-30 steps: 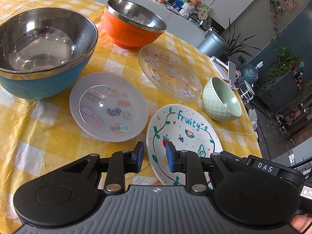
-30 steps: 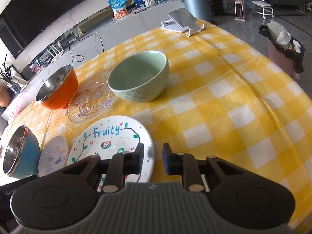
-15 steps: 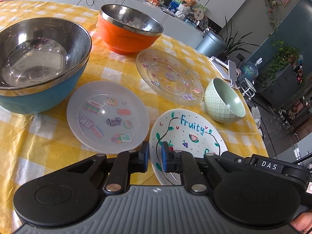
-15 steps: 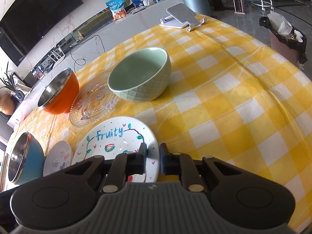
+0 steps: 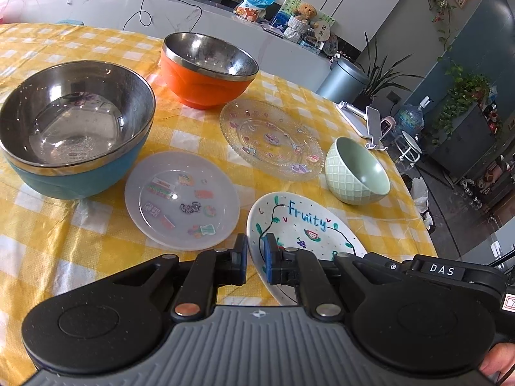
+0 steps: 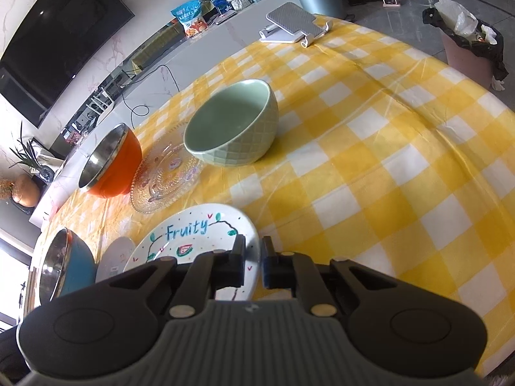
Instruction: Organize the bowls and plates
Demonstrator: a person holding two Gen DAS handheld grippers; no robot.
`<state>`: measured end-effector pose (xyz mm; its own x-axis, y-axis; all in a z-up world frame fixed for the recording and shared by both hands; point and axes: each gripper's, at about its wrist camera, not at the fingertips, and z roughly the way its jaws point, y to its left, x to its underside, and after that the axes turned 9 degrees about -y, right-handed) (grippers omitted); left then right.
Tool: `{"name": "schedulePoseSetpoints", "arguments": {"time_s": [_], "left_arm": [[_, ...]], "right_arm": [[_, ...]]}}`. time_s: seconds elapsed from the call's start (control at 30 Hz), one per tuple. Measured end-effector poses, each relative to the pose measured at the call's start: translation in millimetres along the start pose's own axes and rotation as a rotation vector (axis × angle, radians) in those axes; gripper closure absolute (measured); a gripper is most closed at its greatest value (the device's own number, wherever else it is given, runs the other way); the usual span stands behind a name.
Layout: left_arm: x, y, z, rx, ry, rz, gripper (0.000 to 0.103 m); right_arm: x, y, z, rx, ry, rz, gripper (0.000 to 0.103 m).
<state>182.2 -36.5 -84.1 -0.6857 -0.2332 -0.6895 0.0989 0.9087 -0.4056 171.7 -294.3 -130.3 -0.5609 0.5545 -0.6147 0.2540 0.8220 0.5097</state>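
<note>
The white "Fruity" plate [image 5: 302, 225] lies at the near edge of the yellow checked table. My left gripper [image 5: 256, 254] is shut on its left rim. My right gripper [image 6: 252, 257] is shut on its right rim; the plate also shows in the right wrist view [image 6: 193, 234]. A frosted sticker plate [image 5: 182, 201] lies to its left, a clear glass plate [image 5: 270, 140] behind it. A green bowl [image 5: 355, 170] stands to the right, an orange bowl [image 5: 207, 69] at the back, a blue bowl [image 5: 75, 128] at the left.
A phone stand [image 6: 293, 24] sits at the table's far edge. A bin with a bag [image 6: 466, 45] stands on the floor beyond the table. The cloth [image 6: 386, 160] right of the green bowl [image 6: 233, 128] is bare.
Both grippers have closed from half open onto the Fruity plate's opposite rims. Both cameras have moved slightly nearer the plate.
</note>
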Motion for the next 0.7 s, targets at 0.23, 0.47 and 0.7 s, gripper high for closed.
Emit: {"name": "schedulePoseSetpoints", "arguments": {"time_s": [0.23,0.47,0.7], "left_arm": [[1,9,-40,-0.033,-0.037,0.001,0.092],[7,37,-77,-0.102,-0.056,-0.03,0.092],[18,71,-103,-0.177,-0.051,-0.068,0.091]], "right_arm": [[10,13,-19,-0.08,0.007,0.001,0.096],[32,44,-33,-0.172,0.043,-0.066,0.096],[60,79,-37,-0.226,0.087,-0.151,0.096]]}}
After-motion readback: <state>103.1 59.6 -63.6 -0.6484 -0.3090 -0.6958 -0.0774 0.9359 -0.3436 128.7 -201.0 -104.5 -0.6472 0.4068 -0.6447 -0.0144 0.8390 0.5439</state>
